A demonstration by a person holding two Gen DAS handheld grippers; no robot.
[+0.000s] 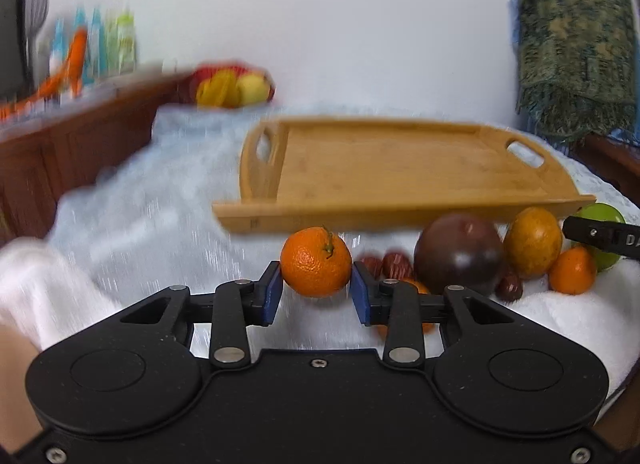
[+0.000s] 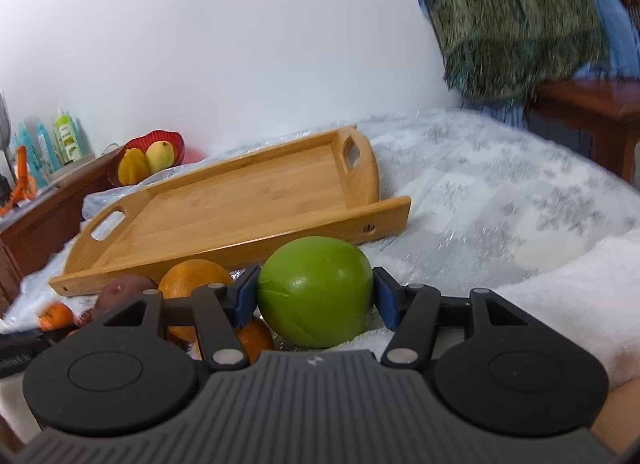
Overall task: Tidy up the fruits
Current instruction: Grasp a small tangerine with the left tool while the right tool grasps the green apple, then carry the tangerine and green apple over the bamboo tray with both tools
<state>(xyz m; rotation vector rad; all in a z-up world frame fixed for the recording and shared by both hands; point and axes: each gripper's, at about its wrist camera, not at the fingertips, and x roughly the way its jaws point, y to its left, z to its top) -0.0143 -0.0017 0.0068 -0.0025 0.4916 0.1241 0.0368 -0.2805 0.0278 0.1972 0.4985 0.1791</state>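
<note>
My left gripper [image 1: 316, 288] is shut on a small orange tangerine [image 1: 315, 262] with a green stem and holds it just in front of the bamboo tray [image 1: 400, 168]. My right gripper [image 2: 316, 300] is shut on a large green apple [image 2: 314, 296], near the tray's front rim [image 2: 224, 252]. A dark purple fruit [image 1: 458, 258], an orange [image 1: 532, 242], a small tangerine [image 1: 572, 270] and several red dates [image 1: 394, 264] lie on the white towel at the right. The right gripper's finger [image 1: 604, 238] shows in the left wrist view, in front of the green apple [image 1: 602, 214].
A red bowl of yellow fruit [image 2: 150, 160] stands behind the tray on a wooden cabinet [image 1: 80, 136] with bottles [image 2: 66, 140]. A green patterned cloth [image 1: 576, 52] hangs at the right over wooden furniture [image 2: 588, 112]. A lace cloth under plastic [image 2: 500, 192] covers the table.
</note>
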